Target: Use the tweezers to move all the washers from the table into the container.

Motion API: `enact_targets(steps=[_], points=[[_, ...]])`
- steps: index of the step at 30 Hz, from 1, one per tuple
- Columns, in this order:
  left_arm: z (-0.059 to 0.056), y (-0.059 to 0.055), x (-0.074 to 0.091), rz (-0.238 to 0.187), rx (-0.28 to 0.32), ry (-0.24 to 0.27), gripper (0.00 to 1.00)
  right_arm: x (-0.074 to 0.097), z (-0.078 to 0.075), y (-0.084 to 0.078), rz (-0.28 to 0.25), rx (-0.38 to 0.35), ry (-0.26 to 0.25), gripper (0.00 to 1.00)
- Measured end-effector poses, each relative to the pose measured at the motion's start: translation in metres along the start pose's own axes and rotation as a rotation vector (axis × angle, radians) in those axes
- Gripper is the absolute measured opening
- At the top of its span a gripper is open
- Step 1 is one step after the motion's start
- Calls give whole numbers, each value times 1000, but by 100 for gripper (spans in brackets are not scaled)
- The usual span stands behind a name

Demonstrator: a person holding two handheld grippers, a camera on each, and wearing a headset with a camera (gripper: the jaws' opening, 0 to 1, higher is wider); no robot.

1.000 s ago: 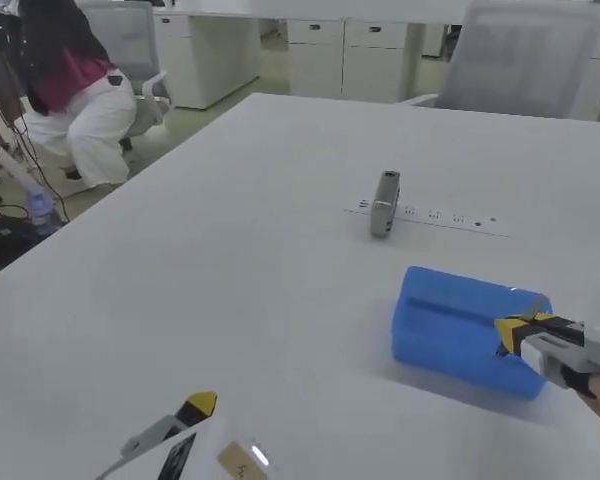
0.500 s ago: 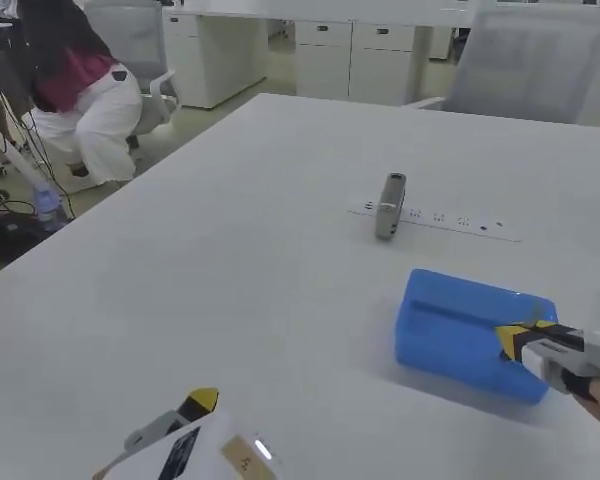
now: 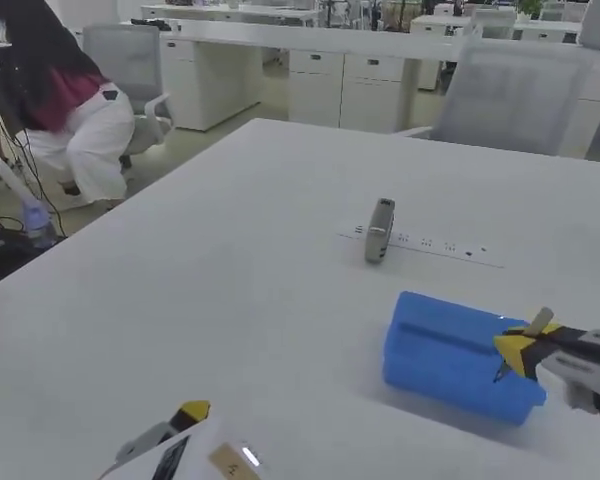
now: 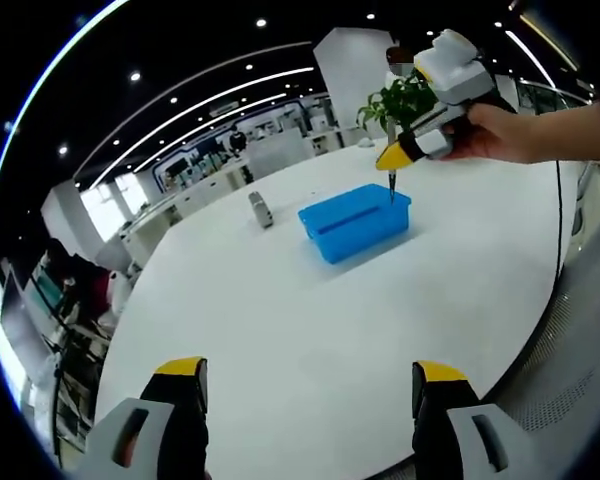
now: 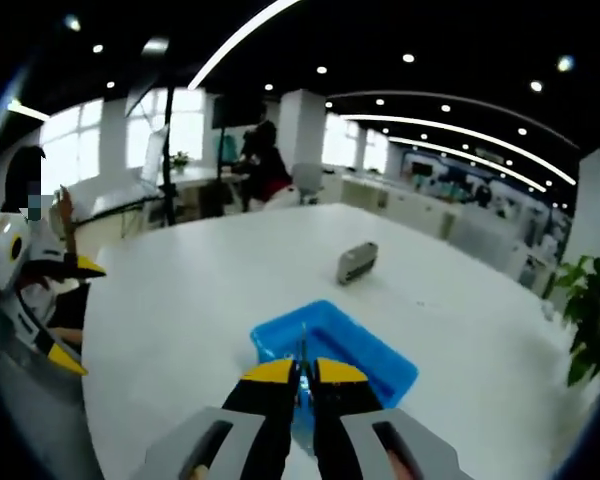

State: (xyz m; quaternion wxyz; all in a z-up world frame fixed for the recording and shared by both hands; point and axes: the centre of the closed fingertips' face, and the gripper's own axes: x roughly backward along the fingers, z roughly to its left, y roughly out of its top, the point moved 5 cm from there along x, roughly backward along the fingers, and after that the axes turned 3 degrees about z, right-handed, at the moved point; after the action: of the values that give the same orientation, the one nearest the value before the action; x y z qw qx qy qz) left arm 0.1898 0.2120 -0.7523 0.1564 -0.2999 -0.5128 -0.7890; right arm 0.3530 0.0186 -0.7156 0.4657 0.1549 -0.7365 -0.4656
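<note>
The blue container (image 3: 450,352) sits on the white table (image 3: 230,300), also seen as container (image 4: 355,222) and container (image 5: 365,358). My right gripper (image 3: 510,348) hangs over its right end, shut on thin tweezers (image 5: 302,352) that point down into it. From the left gripper view, the right gripper (image 4: 405,152) holds the tweezers' tip (image 4: 391,187) just above the container's far rim. My left gripper (image 4: 310,385) stands open and empty near the table's front edge, with one yellow tip (image 3: 193,411) in the head view. Small dark specks (image 3: 425,243) lie in a row; whether they are washers I cannot tell.
A grey metal device (image 3: 380,229) lies on the table beyond the container, beside the row of specks. Office chairs (image 3: 515,95) stand at the far edge. A person (image 3: 75,110) sits at the far left, off the table.
The head camera has shifted. My right gripper stays over the container's right end, tilted slightly so the tweezers' rear end shows. The left gripper holds its place.
</note>
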Motion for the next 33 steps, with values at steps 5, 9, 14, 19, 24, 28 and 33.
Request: enact_targets(steps=[5, 9, 14, 19, 24, 28, 33], points=[[0, 0, 0, -8, 1, 4, 86, 8, 28, -15, 87, 84, 99, 2], [1, 1, 1, -14, 3, 9, 85, 12, 42, -37, 211, 162, 161, 2], [2, 1, 1, -20, 8, 16, 85, 7, 51, -54, 322, 284, 198, 2], [3, 2, 1, -20, 6, 21, 85, -11, 66, -56, 353, 311, 269, 3], [4, 1, 1, -16, 13, 26, 85, -28, 73, -56, 334, 312, 320, 3], [3, 1, 1, -15, 10, 26, 84, -42, 77, -59, 336, 321, 342, 3], [3, 0, 1, -8, 8, 27, 84, -49, 87, -70, 346, 382, 397, 3]])
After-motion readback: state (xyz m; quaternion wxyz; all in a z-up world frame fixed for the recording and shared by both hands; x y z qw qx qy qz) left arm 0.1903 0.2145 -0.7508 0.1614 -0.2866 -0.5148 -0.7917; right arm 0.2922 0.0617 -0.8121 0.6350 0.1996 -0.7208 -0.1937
